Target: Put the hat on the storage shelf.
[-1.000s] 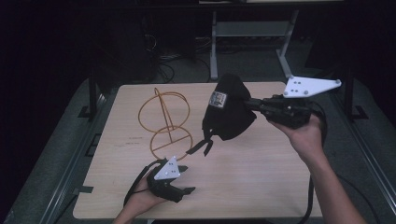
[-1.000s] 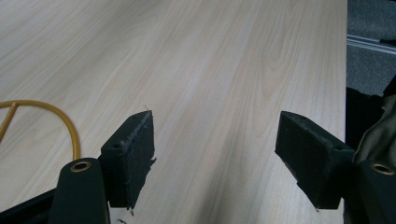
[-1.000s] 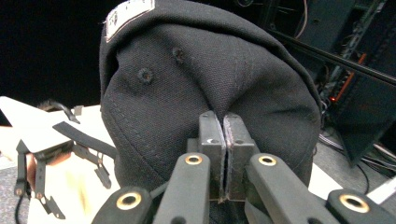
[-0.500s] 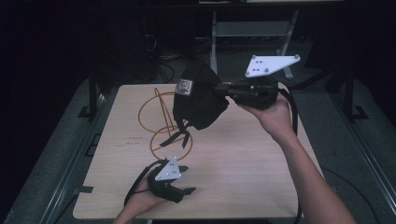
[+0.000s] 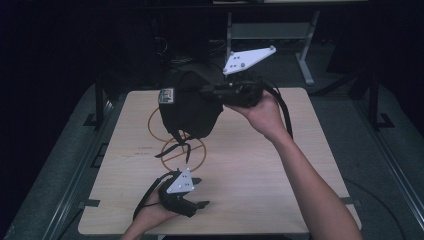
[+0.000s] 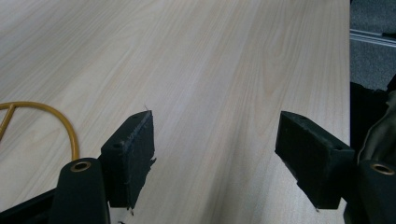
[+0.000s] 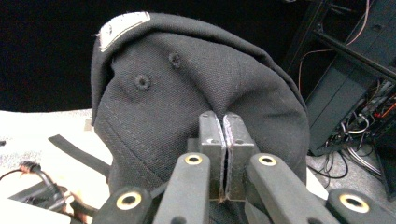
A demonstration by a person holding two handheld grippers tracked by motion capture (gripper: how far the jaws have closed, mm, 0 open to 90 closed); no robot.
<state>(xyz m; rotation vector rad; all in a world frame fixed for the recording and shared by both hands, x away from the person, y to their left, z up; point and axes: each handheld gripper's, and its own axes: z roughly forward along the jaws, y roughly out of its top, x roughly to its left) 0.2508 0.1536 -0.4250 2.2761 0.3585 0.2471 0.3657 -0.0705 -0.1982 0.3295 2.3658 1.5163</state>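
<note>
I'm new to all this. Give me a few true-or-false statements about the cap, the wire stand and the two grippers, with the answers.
1. The right gripper is shut on the black cap. True.
2. The cap lies flat on the table. False: it is held up in the air, above the orange wire stand.
3. The left gripper has open jaws with nothing between them. True.
4. The left gripper is clamped on the orange wire stand. False: it rests near the table's front edge, apart from the stand.
5. The cap has a pale label. True.
</note>
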